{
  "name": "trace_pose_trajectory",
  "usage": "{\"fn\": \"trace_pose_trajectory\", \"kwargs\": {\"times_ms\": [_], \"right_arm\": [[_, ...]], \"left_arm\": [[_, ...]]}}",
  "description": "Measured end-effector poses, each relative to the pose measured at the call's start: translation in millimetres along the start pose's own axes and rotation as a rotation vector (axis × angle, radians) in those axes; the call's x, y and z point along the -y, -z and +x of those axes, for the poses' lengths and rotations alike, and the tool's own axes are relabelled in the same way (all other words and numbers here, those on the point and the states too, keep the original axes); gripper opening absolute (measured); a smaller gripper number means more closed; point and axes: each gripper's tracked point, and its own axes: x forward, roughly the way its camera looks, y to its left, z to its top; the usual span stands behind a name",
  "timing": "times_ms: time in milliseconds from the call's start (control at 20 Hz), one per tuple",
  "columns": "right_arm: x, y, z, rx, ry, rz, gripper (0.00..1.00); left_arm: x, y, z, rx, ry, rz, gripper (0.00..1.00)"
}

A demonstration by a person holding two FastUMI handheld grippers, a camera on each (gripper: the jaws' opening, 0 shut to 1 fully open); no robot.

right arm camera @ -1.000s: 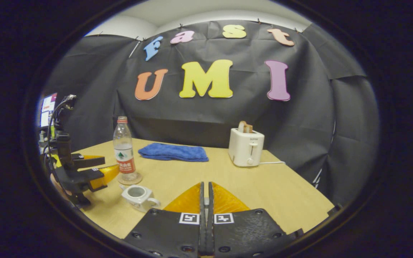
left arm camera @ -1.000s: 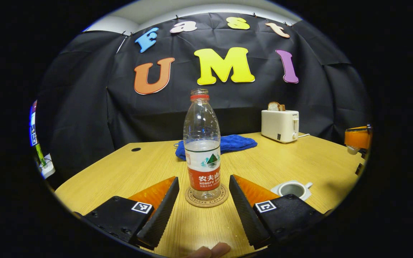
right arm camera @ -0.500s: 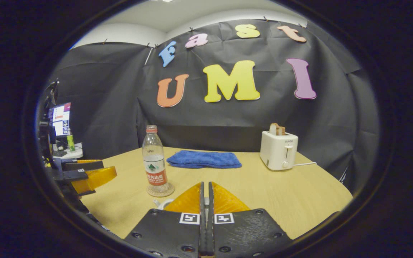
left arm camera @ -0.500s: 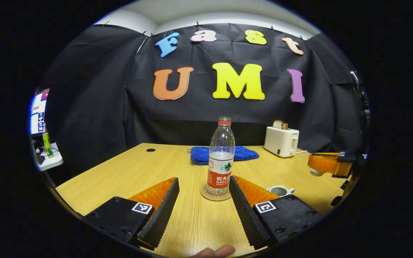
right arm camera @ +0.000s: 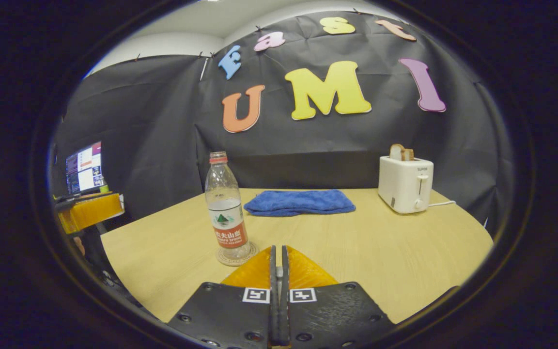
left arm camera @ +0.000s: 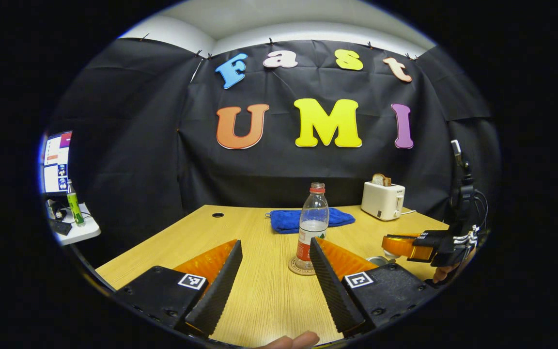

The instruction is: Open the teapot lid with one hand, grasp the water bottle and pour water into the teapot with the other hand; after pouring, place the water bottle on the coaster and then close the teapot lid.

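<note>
A clear water bottle (left arm camera: 312,223) with a red cap stands upright on a round coaster (left arm camera: 300,267) at mid-table. My left gripper (left arm camera: 275,242) is open and empty, well back from the bottle. Right of the bottle a white teapot (left arm camera: 379,261) peeks out beside my finger. My right gripper (left arm camera: 387,242) hovers just over it with a pale piece, the teapot lid (left arm camera: 389,253), under its tip. In the right gripper view my right gripper (right arm camera: 278,248) is shut, with the bottle (right arm camera: 225,213) and coaster (right arm camera: 234,257) ahead to the left, and my left gripper (right arm camera: 109,209) at the left edge.
A folded blue towel (right arm camera: 300,202) lies at the back of the wooden table (right arm camera: 380,252). A white toaster (right arm camera: 405,184) with bread in it stands at the back right. A side desk with a screen (left arm camera: 56,162) is off the table's left side.
My left gripper has drawn back from the bottle, which now looks smaller and farther. The right gripper has come lower and nearer the teapot; the teapot has left the right gripper view.
</note>
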Motion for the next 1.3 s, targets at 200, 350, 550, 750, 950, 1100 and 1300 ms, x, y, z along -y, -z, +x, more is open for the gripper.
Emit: {"fn": "trace_pose_trajectory", "kwargs": {"times_ms": [200,350,550,750,950,1100,1300], "right_arm": [[-9.2,3.4,8.4,-0.004,0.007,0.012,0.00],[-15.4,8.6,14.2,-0.018,0.002,0.006,0.02],[-18.7,13.6,18.3,-0.034,0.000,-0.005,0.02],[-17.1,14.3,17.2,-0.034,0.010,-0.029,0.04],[-23.6,8.5,13.9,-0.022,-0.006,-0.035,0.06],[-28.3,-0.5,5.3,-0.008,-0.009,-0.036,0.07],[-22.5,-19.7,-17.0,0.023,0.007,-0.020,0.32]], "left_arm": [[4.1,-5.1,-5.9,-0.005,0.046,-0.048,0.88],[2.6,-3.4,-7.2,-0.013,0.041,-0.026,0.88],[5.2,2.7,-4.4,-0.030,0.042,-0.012,0.88],[7.6,8.7,-2.8,-0.052,0.048,-0.001,0.88],[9.5,13.1,-2.5,-0.064,0.046,0.015,0.88],[8.4,10.9,-3.6,-0.061,0.043,0.025,0.88],[9.7,5.3,-7.1,-0.050,0.044,0.021,0.88]]}}
